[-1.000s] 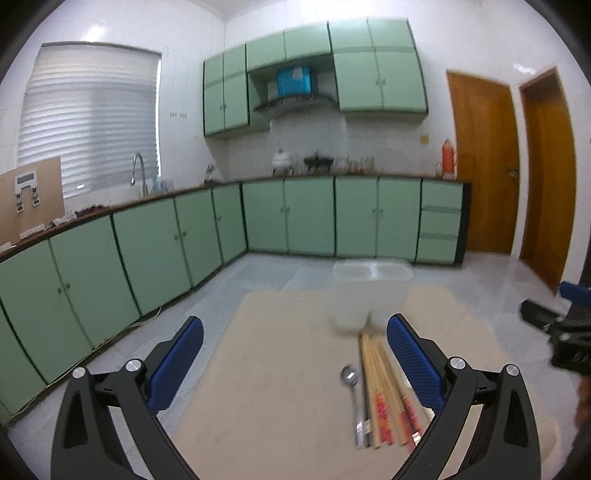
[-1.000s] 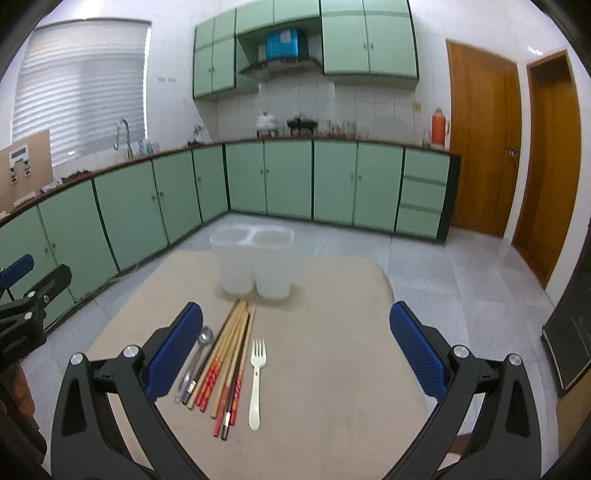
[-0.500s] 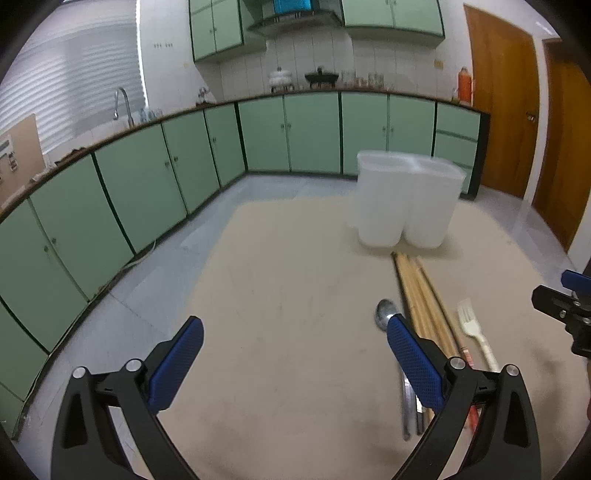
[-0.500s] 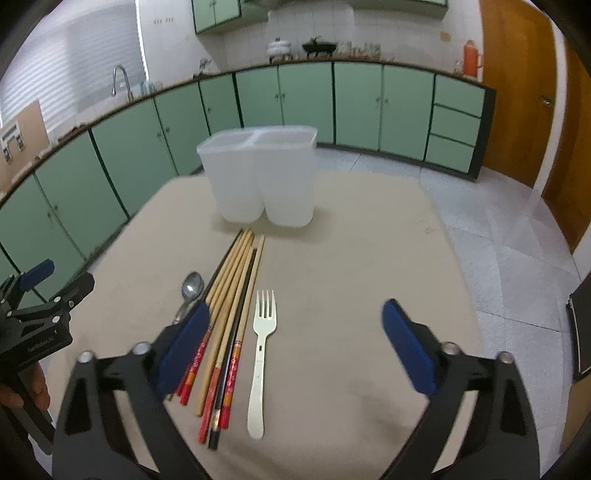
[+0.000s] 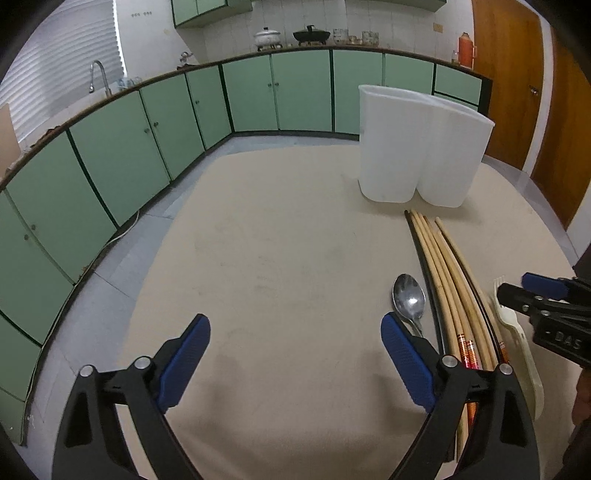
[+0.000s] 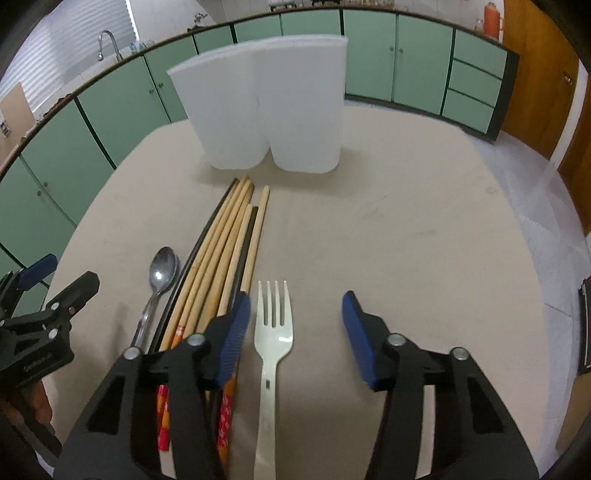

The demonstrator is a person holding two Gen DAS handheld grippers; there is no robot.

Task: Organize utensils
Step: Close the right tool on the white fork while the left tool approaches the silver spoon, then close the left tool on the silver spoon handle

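- A round table [image 6: 406, 229] with a plain beige top carries everything; it stands on a pale tiled floor [image 5: 125, 258] in a kitchen.
- Mint-green base cabinets [image 5: 110, 155] with dark edging curve round the room under a brown counter, which has a sink tap [image 5: 96, 74] below a window blind. Pots [image 5: 266, 36] sit on the far counter, and an orange flask [image 5: 466, 48] stands near brown wooden doors [image 5: 506, 81].
- A white translucent holder [image 6: 266, 107] with two joined compartments stands upright toward the far edge of the table. Whether anything lies inside it cannot be told; nothing rises above its rim.
- The utensils lie flat in a row in front of the holder, toward the near edge, handles toward the cameras.
- A metal spoon [image 6: 160, 273] is leftmost, bowl up and shiny.
- Beside it lies a bundle of chopsticks [image 6: 221, 258]: mostly pale wood with red-and-orange printed ends, plus a couple of dark ones, tips reaching near the holder.
- A cream plastic fork [image 6: 273, 332] with four tines lies just right of the chopsticks.
- The right gripper [image 6: 295, 332] is over the fork; its jaws are closing with the fork between them, the blue pads not yet on it.
- The left gripper [image 5: 295, 362] has its jaws wide and just closing, over bare tabletop, its right finger beside the spoon.
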